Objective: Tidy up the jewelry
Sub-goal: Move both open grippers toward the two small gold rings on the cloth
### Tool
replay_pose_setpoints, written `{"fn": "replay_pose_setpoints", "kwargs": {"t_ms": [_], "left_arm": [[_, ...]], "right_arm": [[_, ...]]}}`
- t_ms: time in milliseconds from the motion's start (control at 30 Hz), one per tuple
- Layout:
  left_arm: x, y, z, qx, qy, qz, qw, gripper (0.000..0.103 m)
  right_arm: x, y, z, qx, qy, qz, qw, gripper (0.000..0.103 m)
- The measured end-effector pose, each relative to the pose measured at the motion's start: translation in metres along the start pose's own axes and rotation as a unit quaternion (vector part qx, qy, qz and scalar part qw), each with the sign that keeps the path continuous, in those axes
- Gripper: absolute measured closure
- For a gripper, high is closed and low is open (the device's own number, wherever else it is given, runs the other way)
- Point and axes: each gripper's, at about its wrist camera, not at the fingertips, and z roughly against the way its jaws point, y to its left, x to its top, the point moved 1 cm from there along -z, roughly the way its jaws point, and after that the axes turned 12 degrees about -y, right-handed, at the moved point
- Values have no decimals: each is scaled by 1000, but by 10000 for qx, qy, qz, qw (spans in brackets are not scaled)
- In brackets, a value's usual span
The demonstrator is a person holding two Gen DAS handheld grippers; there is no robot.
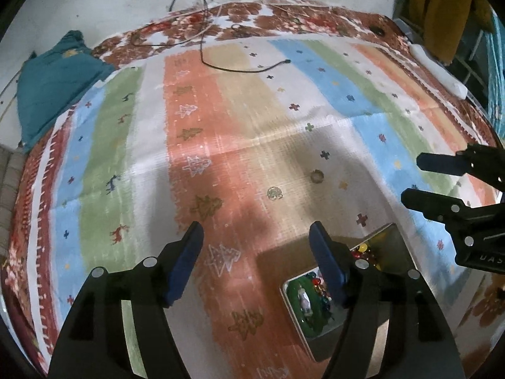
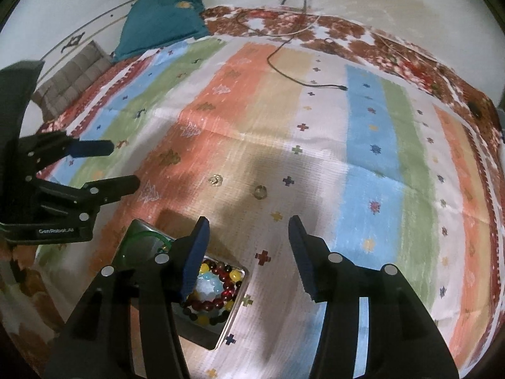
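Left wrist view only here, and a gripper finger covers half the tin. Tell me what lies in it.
Observer: In the right wrist view the tin holds a red-and-yellow bead bracelet, with pale blue beads right next to it.
Operator: Now report the right gripper's jaws, seen head-on.
Observer: The right gripper is open. There is nothing between its fingers, and only the striped cloth shows beyond them.
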Motion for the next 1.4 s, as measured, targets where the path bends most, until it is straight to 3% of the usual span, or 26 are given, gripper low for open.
{"fn": "replay_pose_setpoints", "kwargs": {"t_ms": [733, 1400], "left_arm": [[0, 9, -51, -459, 549, -374, 9967, 38], [1, -3, -96, -665, 819, -1000, 9894, 42]], "right_arm": [[3, -11, -49, 446, 450, 105, 9979, 51], [5, -14, -102, 444, 777, 175, 9958, 57]]}}
